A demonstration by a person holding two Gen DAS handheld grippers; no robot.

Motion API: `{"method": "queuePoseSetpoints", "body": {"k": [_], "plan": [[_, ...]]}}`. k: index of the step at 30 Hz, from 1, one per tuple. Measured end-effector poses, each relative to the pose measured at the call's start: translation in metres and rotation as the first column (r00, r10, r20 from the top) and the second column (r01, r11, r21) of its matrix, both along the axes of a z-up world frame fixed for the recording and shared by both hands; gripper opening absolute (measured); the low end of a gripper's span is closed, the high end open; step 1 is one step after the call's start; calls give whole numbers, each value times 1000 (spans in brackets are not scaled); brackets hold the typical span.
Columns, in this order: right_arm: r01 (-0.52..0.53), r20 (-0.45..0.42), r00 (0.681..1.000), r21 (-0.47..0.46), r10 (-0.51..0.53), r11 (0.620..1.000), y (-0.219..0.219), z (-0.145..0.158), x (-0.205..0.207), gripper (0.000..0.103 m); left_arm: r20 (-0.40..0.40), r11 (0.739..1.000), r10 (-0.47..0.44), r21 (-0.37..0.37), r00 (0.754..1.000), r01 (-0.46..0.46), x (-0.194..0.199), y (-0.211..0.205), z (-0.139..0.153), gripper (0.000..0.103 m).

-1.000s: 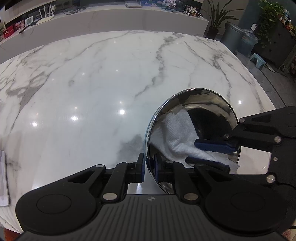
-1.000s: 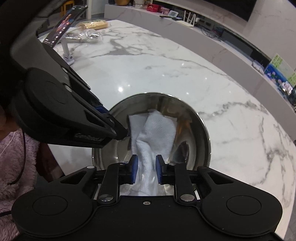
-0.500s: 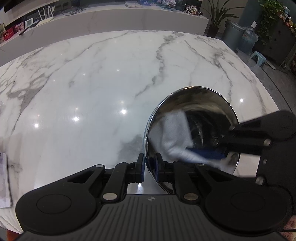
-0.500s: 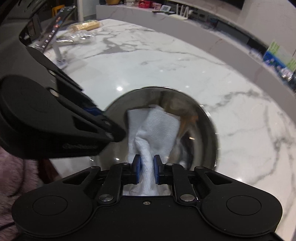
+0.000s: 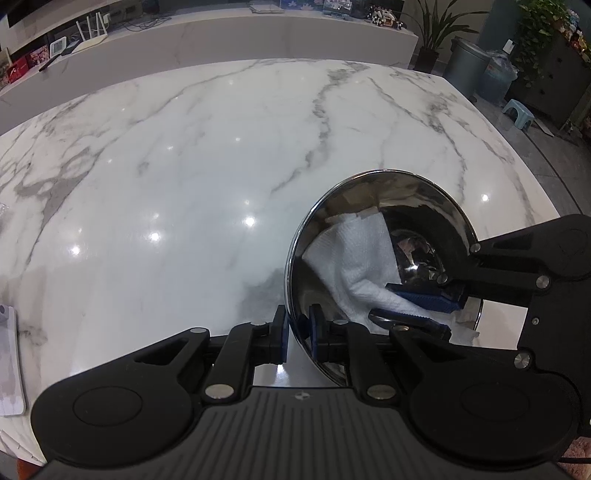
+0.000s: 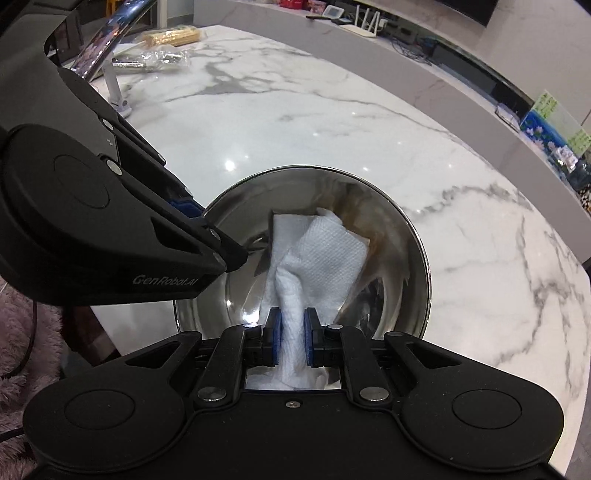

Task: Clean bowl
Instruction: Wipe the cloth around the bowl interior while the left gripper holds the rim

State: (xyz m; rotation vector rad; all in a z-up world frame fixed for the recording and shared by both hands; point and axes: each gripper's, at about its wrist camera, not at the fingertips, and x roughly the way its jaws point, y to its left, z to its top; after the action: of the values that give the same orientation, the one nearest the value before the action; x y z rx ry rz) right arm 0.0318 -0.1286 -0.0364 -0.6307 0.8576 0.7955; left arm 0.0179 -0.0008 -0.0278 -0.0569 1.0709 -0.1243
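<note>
A shiny steel bowl (image 5: 424, 199) stands tilted near the marble table's near right corner. My left gripper (image 5: 297, 325) is shut on its near rim, one pad outside and one inside. A white paper towel (image 5: 354, 254) lies against the inner wall. My right gripper (image 5: 402, 306) reaches into the bowl from the right. In the right wrist view the right gripper (image 6: 291, 336) pinches a bunched fold of the paper towel (image 6: 321, 254), its jaws closing tighter on it. The left gripper (image 6: 214, 236) holds the rim of the bowl (image 6: 391, 225) at the left.
A phone on a white stand (image 6: 99, 51), a plastic bag (image 6: 162, 59) and a yellow packet (image 6: 173, 35) sit at the table's far side. A flat card (image 5: 9, 362) lies by the left edge. The table edge (image 5: 543, 184) runs close to the bowl. A fuzzy pink sleeve (image 6: 22, 332) shows below.
The right gripper swept quickly inside the bowl and dragged the towel along the wall. Its pads have drawn closer on the fold. The left gripper and the bowl stayed put.
</note>
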Motion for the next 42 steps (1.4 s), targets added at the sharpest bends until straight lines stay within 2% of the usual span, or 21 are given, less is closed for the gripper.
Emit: {"method": "queuePoseSetpoints", "body": {"k": [13, 17, 22, 28, 35, 38, 42], "plan": [[26, -10, 1000, 17, -25, 1000, -1, -2, 3, 11, -10, 999, 28, -31, 1000, -28, 1, 5, -3, 11], [39, -24, 999, 30, -39, 999, 0, -2, 5, 11, -29, 997, 34, -64, 999, -36, -1, 7, -6, 23], [65, -57, 996, 66, -62, 996, -4, -2, 9, 10, -27, 995, 47, -89, 999, -49, -6, 12, -6, 26], [81, -63, 995, 74, -76, 994, -6, -2, 10, 10, 7, 996, 26, -86, 1000, -25, -6, 10, -1, 19], [65, -74, 996, 88, -59, 994, -7, -2, 10, 10, 18, 1000, 4, -27, 1000, -3, 0, 4, -1, 10], [47, -115, 993, 119, -34, 992, -8, -1, 11, 10, 20, 1000, -5, -21, 1000, 6, 1, 2, 0, 9], [6, -101, 995, 92, 3, 996, -5, -1, 7, 10, 22, 1000, -21, 16, 1000, 21, 1, -1, 0, 9]]}}
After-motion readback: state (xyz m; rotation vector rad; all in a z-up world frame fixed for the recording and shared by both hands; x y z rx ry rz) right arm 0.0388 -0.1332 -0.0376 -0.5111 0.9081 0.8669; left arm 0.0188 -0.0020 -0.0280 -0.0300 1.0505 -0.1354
